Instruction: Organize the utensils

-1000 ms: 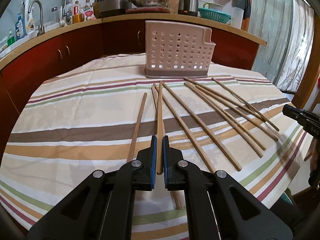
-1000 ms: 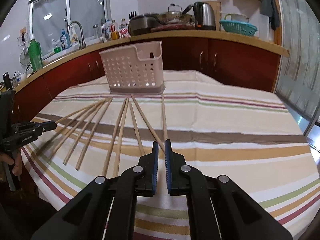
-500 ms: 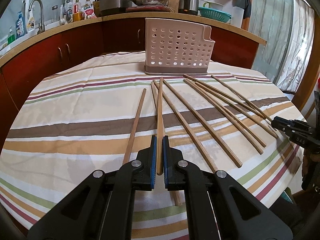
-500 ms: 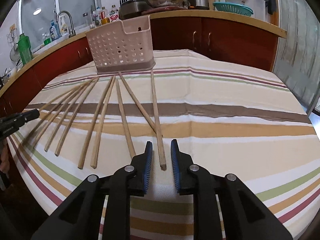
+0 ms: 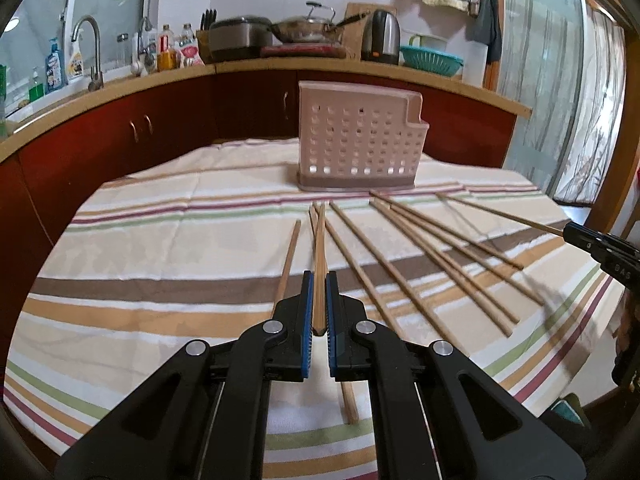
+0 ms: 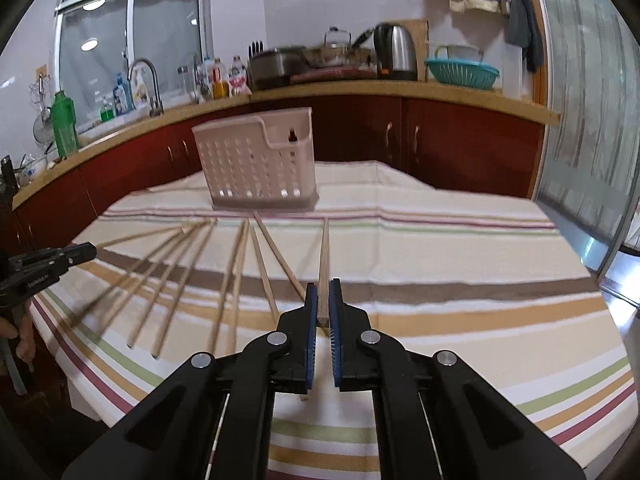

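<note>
On my left there's the sink tap point(image 5: 86, 46) and bottles along the counter point(image 5: 168, 80), then a pot and kettle point(image 5: 380, 36) further right.

Left gripper point(image 5: 318, 304) is clamped on one chopstick point(image 5: 319, 264). Its long axis runs straight away from me toward the caddy point(image 5: 358, 140), which stands upright on the striped cloth point(image 5: 160, 248).

A loose stick point(image 5: 289, 260) lies just left of it, and a fan of more sticks point(image 5: 432, 256) spreads out to the right, all with their far tips aimed roughly at the caddy. Nothing sits between my stick and the caddy.

Right gripper point(image 6: 323, 308) has its jaws closing, pads pressing on another chopstick point(image 6: 323, 264). This one also points lengthwise toward the caddy's right end. The rest lie fanned on the cloth to its left.
</note>
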Demonstrator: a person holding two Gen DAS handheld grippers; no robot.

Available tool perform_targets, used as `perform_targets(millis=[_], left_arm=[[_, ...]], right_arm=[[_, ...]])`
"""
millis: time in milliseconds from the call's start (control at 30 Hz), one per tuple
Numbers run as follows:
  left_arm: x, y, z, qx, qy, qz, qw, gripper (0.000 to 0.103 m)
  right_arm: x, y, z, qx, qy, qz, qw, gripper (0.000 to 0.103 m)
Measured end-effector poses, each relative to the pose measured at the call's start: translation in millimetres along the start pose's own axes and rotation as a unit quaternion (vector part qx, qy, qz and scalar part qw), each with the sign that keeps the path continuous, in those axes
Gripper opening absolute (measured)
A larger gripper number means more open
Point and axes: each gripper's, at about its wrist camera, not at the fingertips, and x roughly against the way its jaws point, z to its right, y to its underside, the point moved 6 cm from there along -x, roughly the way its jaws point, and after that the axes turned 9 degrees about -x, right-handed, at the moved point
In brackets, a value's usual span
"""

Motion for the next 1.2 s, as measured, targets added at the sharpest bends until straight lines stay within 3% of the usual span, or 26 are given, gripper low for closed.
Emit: perform_targets(millis=[533,900,1200], left_arm=[[43,-65,4,-0.009,-0.007,0.086,0.9962,0.006],[32,-109,-4,-0.012,-0.019,0.116,0.993,0.006],[21,-127,-11,-0.011,-0.03,0.128,0.9913,0.006]], right_arm=[[26,-58,-20,0.015,-0.018,0.062,0.998,0.007],[8,-101,-29,0.025,-0.035,0.087,0.995,0.007],[-12,-113,-39,0.027,-0.046,0.093,0.994,0.007]])
